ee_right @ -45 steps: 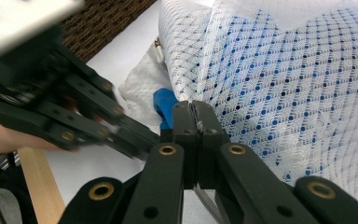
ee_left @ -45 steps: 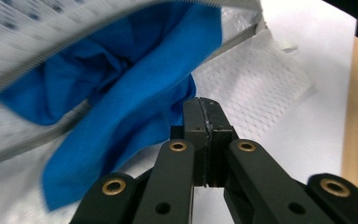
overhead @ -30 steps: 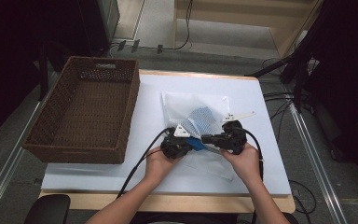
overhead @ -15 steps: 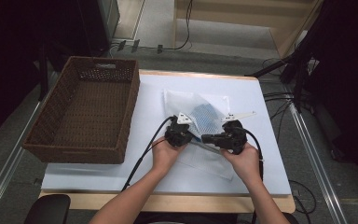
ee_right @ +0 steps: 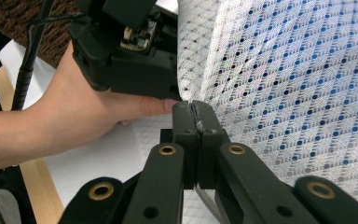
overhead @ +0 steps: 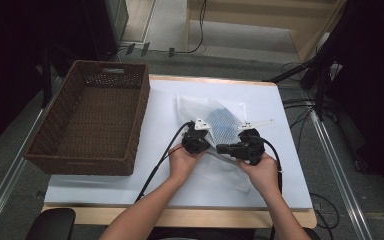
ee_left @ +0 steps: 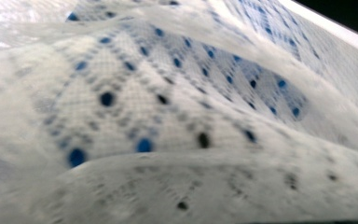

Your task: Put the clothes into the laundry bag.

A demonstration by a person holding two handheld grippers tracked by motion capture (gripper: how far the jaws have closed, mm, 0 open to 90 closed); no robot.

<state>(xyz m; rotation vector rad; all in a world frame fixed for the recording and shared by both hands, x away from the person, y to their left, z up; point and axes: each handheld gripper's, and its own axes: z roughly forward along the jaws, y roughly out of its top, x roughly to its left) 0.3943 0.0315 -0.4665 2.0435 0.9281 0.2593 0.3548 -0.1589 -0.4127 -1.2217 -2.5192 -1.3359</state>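
A white mesh bag (overhead: 228, 172) with something blue (overhead: 221, 121) inside lies on the white table (overhead: 105, 187). My left gripper (overhead: 203, 136) sits at the bag's near left edge. Its jaws are hidden, and the left gripper view has mesh (ee_left: 177, 112) draped right over the lens. In the right gripper view the mesh (ee_right: 298, 84) rises straight from the left gripper's tip (ee_right: 175, 88). My right gripper (overhead: 221, 148) points left toward it. Its jaws (ee_right: 191, 106) are pressed together on the bag's edge, with a thin strip of it showing between them.
A brown wicker basket (overhead: 141, 117) stands at the table's left. Cables trail from both grippers and more lie on the floor to the right (overhead: 305, 107). A wooden table edge (overhead: 180, 217) runs along the front.
My left gripper has moved away from the person and slightly up, lifting the mesh with it. The right gripper has stayed put.
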